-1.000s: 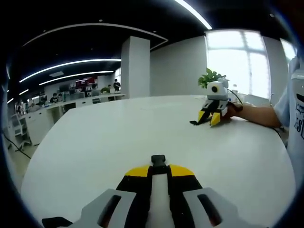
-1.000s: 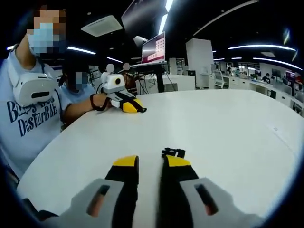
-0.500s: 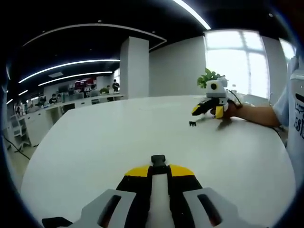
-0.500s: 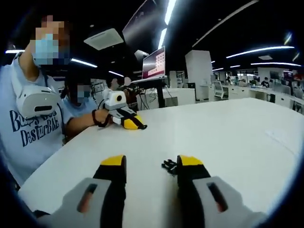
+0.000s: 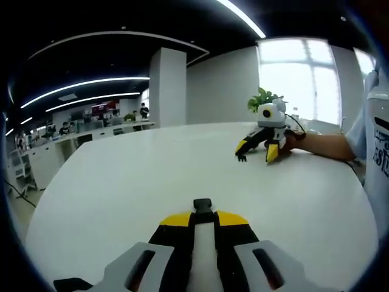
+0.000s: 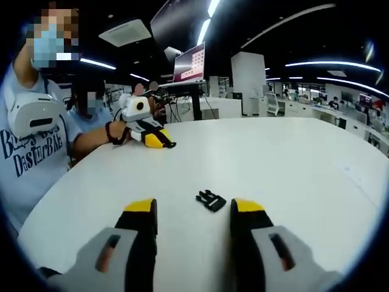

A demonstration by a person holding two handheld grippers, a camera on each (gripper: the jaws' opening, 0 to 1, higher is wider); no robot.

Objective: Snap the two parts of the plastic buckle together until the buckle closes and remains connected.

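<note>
right gripper view: black buckle part (image 6: pixel 211 200) lies between the spread right tool (image 6: pixel 196 211).

Left yellow-tipped black gripper (image 5: pixel 203 214): rising from bottom centre, jaws closing tight on something black.
Right yellow-tipped black gripper (image 6: pixel 192 210): rising from bottom centre, jaws spreading wide.

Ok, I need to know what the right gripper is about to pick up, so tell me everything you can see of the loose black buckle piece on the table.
The buckle piece is a small black part, plastic by its look, with short prongs at its far-left end. It lies flat and loose on the white table, angled across the view, just ahead of the open right gripper and between its yellow-tipped fingers, touching neither. In the left gripper view it is a dark speck by the right gripper.
</note>
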